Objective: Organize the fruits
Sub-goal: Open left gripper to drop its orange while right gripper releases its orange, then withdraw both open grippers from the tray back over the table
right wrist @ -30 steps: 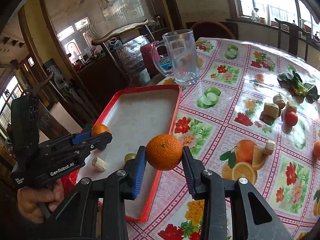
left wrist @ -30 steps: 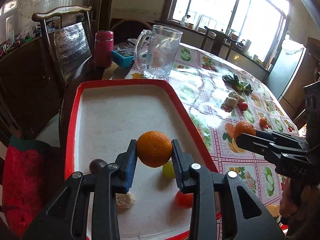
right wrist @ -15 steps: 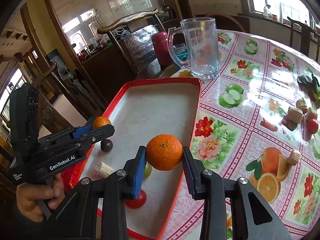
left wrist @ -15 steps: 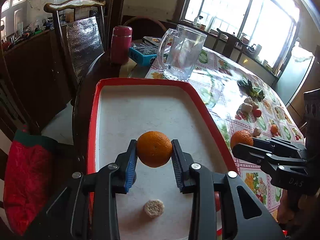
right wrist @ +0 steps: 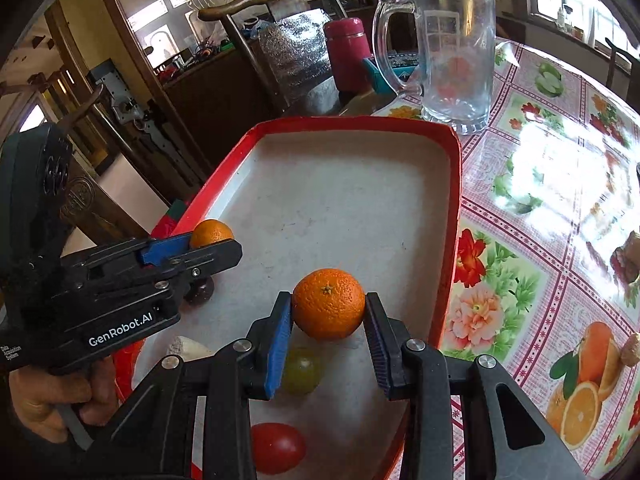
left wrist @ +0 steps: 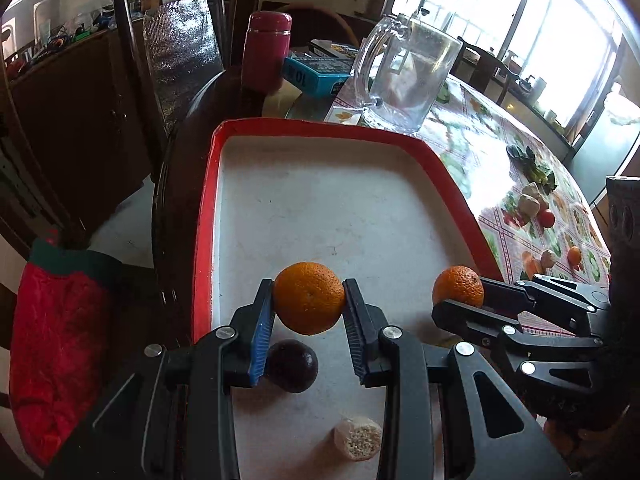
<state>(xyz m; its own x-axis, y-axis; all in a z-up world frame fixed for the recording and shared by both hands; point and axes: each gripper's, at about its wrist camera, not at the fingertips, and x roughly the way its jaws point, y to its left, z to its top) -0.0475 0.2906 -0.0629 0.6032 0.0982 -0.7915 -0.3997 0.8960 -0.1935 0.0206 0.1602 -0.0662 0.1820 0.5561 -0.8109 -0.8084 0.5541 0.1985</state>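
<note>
My left gripper (left wrist: 309, 304) is shut on an orange (left wrist: 309, 298) and holds it over the near left part of the red-rimmed white tray (left wrist: 208, 216). My right gripper (right wrist: 327, 316) is shut on a second orange (right wrist: 328, 309) over the tray's near right part (right wrist: 450, 240). Each gripper shows in the other's view, the right one (left wrist: 460, 300) and the left one (right wrist: 224, 246). In the tray lie a dark round fruit (left wrist: 294, 366), a pale rough chunk (left wrist: 357, 438), a green fruit (right wrist: 302, 370) and a red tomato (right wrist: 276, 448).
A glass mug (right wrist: 452, 52), a red flask (left wrist: 266, 52) and a blue box (left wrist: 316, 68) stand beyond the tray. On the patterned tablecloth to the right lie leafy greens (left wrist: 534, 166), pale chunks (left wrist: 528, 204), a tomato (left wrist: 546, 218) and a small orange fruit (left wrist: 574, 256). A chair (left wrist: 176, 40) stands behind.
Both grippers have moved further over the tray with their oranges, the right one crossing the rim from the tablecloth side. Both stay shut on their oranges.
</note>
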